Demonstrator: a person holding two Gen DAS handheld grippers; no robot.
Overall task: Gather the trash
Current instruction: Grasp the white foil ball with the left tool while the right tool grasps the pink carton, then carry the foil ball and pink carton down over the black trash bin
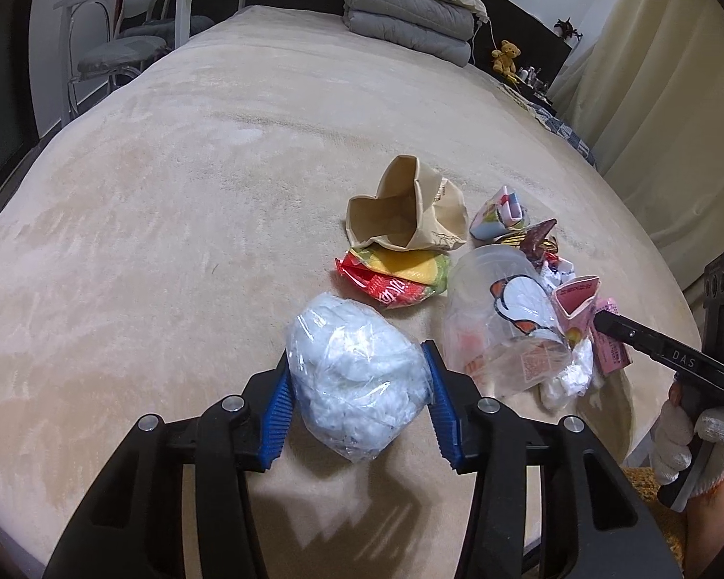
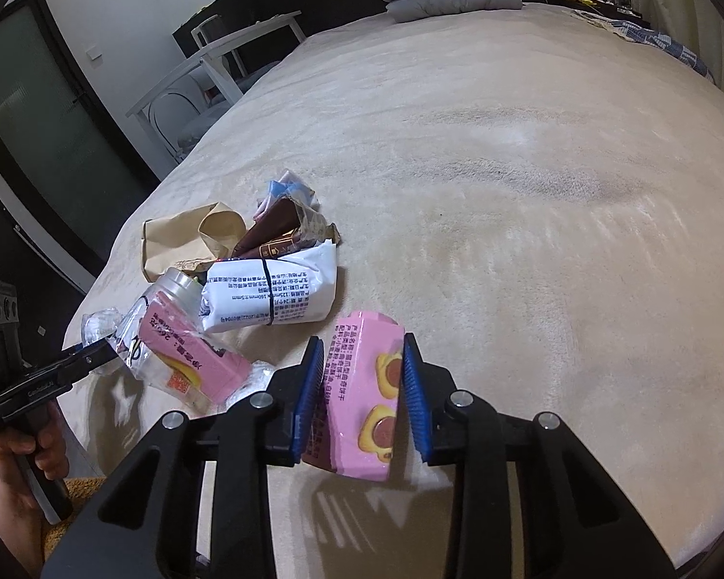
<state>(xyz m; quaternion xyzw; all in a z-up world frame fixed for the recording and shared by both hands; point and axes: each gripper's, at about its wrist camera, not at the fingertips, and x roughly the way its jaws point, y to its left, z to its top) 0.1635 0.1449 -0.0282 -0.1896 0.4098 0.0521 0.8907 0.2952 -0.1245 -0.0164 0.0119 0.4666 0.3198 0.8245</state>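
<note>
Left gripper (image 1: 359, 376) clamps plastic wad (image 1: 357, 376); right gripper (image 2: 363, 398) apparently pinches pink box (image 2: 362, 400).

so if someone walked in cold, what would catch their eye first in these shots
First, the left gripper clamping a white plastic-wrapped bundle low on the beige bed. Next, the right gripper squeezing a pink snack box. Behind them sits the litter pile: a brown paper bag, a clear plastic jar and a red-and-yellow wrapper.
</note>
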